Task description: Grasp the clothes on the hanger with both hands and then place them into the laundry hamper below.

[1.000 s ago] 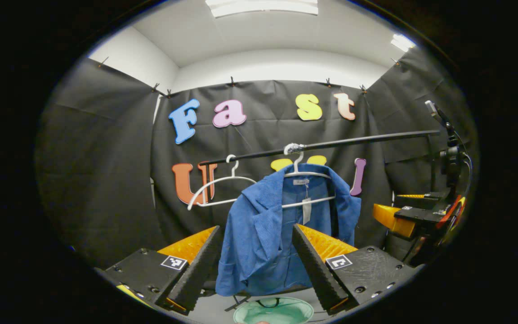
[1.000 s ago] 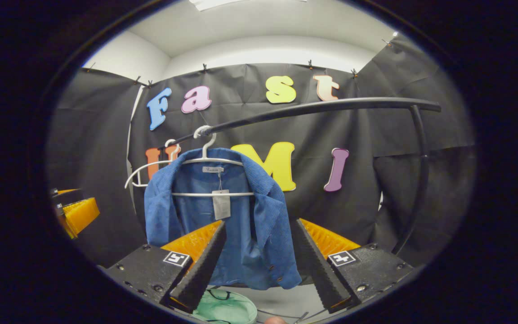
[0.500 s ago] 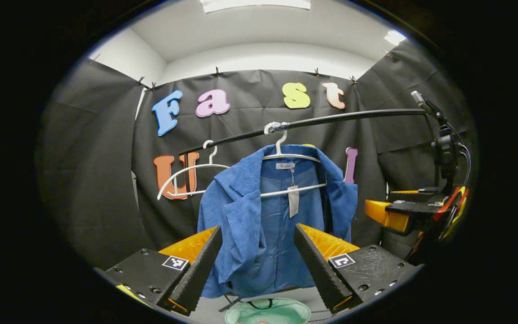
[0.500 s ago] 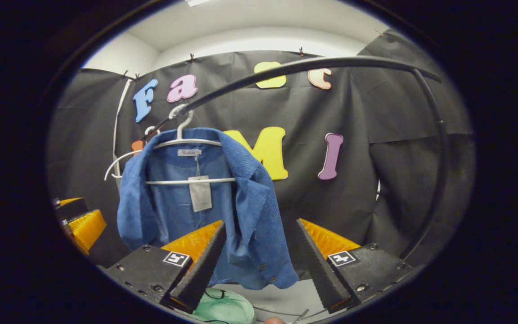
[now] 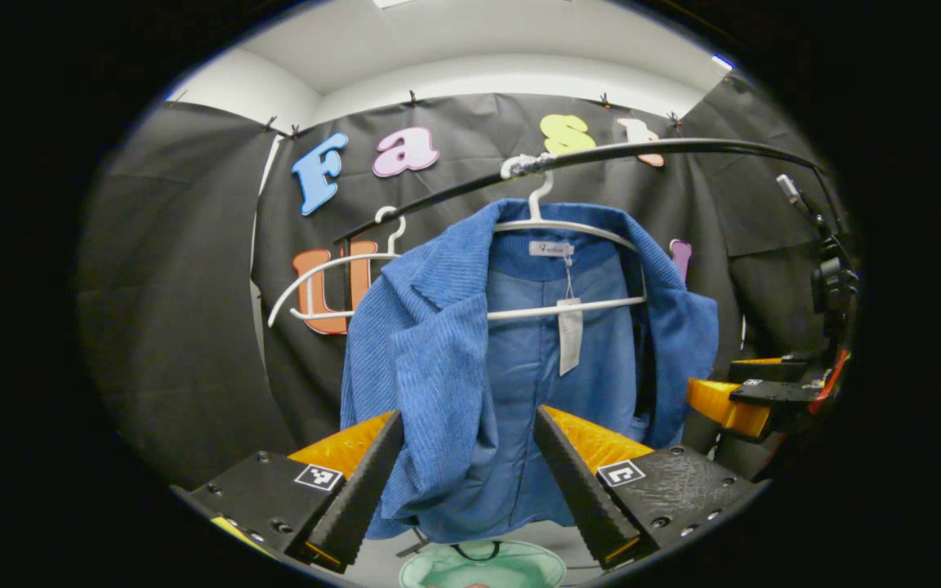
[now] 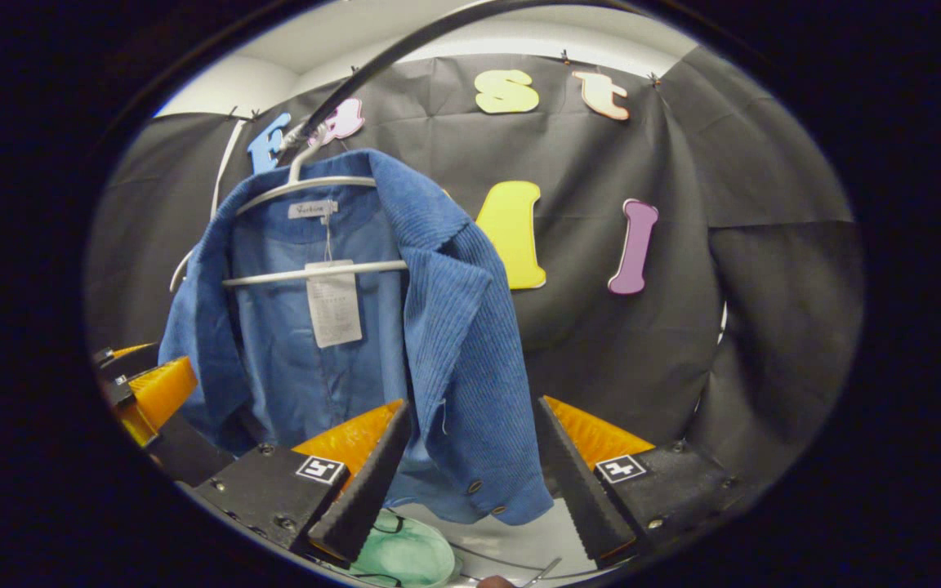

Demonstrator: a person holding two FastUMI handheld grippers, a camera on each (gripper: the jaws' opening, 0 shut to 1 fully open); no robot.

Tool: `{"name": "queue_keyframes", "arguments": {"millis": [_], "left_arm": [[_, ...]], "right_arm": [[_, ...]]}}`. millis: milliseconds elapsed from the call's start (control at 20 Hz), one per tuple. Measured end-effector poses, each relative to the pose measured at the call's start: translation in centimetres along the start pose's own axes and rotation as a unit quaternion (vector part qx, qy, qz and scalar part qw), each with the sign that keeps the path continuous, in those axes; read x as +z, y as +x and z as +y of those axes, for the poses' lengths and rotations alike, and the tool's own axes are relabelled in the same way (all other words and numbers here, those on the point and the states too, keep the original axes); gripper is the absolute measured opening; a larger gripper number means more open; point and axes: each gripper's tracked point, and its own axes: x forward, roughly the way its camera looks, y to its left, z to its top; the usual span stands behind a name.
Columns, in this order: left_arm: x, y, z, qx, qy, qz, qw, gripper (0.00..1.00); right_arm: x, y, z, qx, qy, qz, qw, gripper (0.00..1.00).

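Blue corduroy jacket (image 5: 470,384): on the white plastic hanger (image 5: 568,233), dead ahead of the left gripper (image 5: 466,465), its front hem between the spread fingers.
Hanger: hooked on the black metal rail (image 5: 683,148) above.
Second white hanger (image 5: 315,278): left of the jacket.
Pale green round hamper (image 5: 483,563): below the jacket.
Right gripper (image 6: 470,457): jacket's buttoned edge ahead.

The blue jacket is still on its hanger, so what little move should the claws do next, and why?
Probably ease both forward. The left claw and right claw are open, with the blue jacket framed between their fingers but not pinched. It hangs on the white hanger, above the green hamper.
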Motion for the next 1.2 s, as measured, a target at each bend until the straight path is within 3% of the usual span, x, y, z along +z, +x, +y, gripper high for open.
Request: {"name": "queue_keyframes", "arguments": {"millis": [200, 400, 550, 750, 1000, 1150, 1200], "left_arm": [[-2.1, 2.3, 0.5, 0.02, -0.004, 0.025, 0.999, 0.98], [-4.2, 4.4, 3.3, 0.081, 0.008, 0.034, 0.996, 0.96], [-4.4, 5.1, 3.7, 0.082, -0.001, 0.029, 0.996, 0.97], [-2.9, 6.0, 4.0, 0.07, -0.012, 0.007, 0.997, 0.97], [-2.0, 6.2, 5.1, 0.083, -0.018, 0.013, 0.996, 0.46], [-0.8, 5.7, 6.3, 0.092, -0.031, 0.009, 0.995, 0.15], [-0.5, 5.6, 6.5, 0.09, -0.038, 0.01, 0.995, 0.14]], "right_arm": [[-0.9, 2.6, 0.1, 0.012, 0.016, 0.014, 1.0, 0.97], [-1.9, 4.8, 0.6, 0.007, 0.015, 0.049, 0.999, 0.94], [-1.2, 5.1, 0.0, 0.005, 0.014, 0.042, 0.999, 0.89], [0.4, 5.1, -1.9, -0.016, 0.002, 0.017, 1.0, 0.71], [1.7, 5.2, -4.5, -0.053, 0.012, -0.005, 0.999, 0.26], [2.5, 5.5, -5.0, -0.05, 0.031, -0.017, 0.998, 0.19], [2.7, 5.8, -5.5, -0.053, 0.04, -0.025, 0.997, 0.17]]}}
